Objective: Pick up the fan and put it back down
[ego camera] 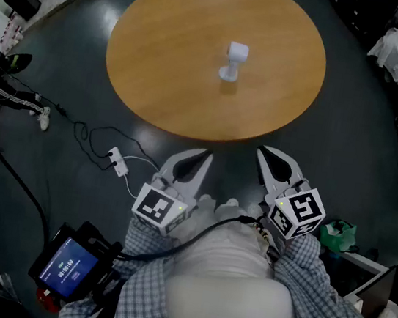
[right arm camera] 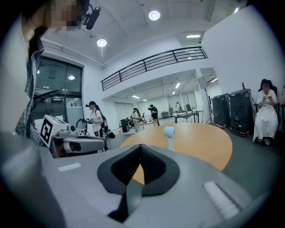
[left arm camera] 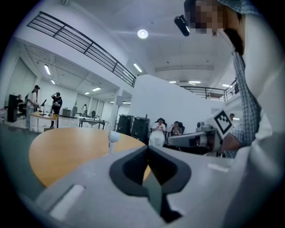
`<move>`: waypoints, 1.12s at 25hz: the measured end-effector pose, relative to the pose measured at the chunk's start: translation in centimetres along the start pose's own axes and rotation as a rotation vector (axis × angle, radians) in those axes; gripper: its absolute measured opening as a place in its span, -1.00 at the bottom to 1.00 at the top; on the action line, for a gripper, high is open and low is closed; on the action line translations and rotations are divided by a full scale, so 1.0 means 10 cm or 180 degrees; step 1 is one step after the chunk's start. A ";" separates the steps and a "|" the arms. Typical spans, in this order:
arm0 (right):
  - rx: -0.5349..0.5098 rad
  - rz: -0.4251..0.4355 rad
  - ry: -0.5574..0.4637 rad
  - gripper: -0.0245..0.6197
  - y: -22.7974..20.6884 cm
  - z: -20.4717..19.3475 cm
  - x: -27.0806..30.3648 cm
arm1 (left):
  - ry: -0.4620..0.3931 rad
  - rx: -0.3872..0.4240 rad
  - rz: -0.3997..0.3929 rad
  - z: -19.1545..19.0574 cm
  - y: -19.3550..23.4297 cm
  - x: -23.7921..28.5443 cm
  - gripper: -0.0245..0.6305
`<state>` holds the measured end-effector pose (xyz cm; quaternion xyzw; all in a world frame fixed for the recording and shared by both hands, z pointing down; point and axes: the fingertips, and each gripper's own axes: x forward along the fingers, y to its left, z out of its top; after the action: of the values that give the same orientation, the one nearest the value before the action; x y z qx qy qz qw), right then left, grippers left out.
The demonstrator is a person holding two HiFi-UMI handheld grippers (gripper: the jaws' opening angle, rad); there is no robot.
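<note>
A small white fan [ego camera: 233, 61] stands upright near the middle of the round wooden table [ego camera: 158, 82]. It also shows small and far off in the left gripper view [left arm camera: 113, 139] and the right gripper view [right arm camera: 168, 135]. My left gripper [ego camera: 207, 153] and right gripper [ego camera: 260, 151] hover side by side just short of the table's near edge, close to my body. Both are shut with nothing between the jaws. Each gripper shows in the other's view: the right gripper [left arm camera: 171, 139] and the left gripper [right arm camera: 100, 141].
A white power strip with cables [ego camera: 118, 161] lies on the dark floor left of me. A tablet [ego camera: 68, 267] hangs at my left hip. People stand and sit around the hall, beside black cases [right arm camera: 231, 111] and desks.
</note>
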<state>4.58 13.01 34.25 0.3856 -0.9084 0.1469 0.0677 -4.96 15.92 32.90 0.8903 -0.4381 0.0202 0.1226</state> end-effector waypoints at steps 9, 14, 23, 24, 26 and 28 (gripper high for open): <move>0.0012 -0.0006 0.0051 -0.92 -0.01 -0.03 0.00 | 0.0065 -0.0061 0.0049 -0.03 0.02 0.00 -0.93; 0.0001 -0.0010 0.0065 -0.92 -0.01 -0.04 0.00 | 0.0071 -0.0037 0.0023 -0.06 0.02 0.01 -0.93; 0.0049 -0.0056 0.0090 -0.92 -0.05 -0.06 -0.02 | 0.0161 0.0117 0.0183 -0.10 0.18 -0.04 -0.93; 0.0070 -0.0037 0.0102 -0.92 -0.08 -0.10 -0.05 | 0.0181 0.0093 0.0222 -0.13 0.15 -0.04 -0.93; 0.0083 0.0011 0.0119 -0.92 -0.16 -0.17 -0.17 | 0.0201 0.0064 0.0282 -0.21 0.05 0.03 -0.93; 0.0068 0.0060 0.0121 -0.92 -0.24 -0.24 -0.29 | 0.0186 0.0037 0.0313 -0.24 -0.07 0.10 -0.93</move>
<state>8.32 14.14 36.32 0.3749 -0.9089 0.1645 0.0795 -3.60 16.09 35.28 0.8674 -0.4774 0.0548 0.1290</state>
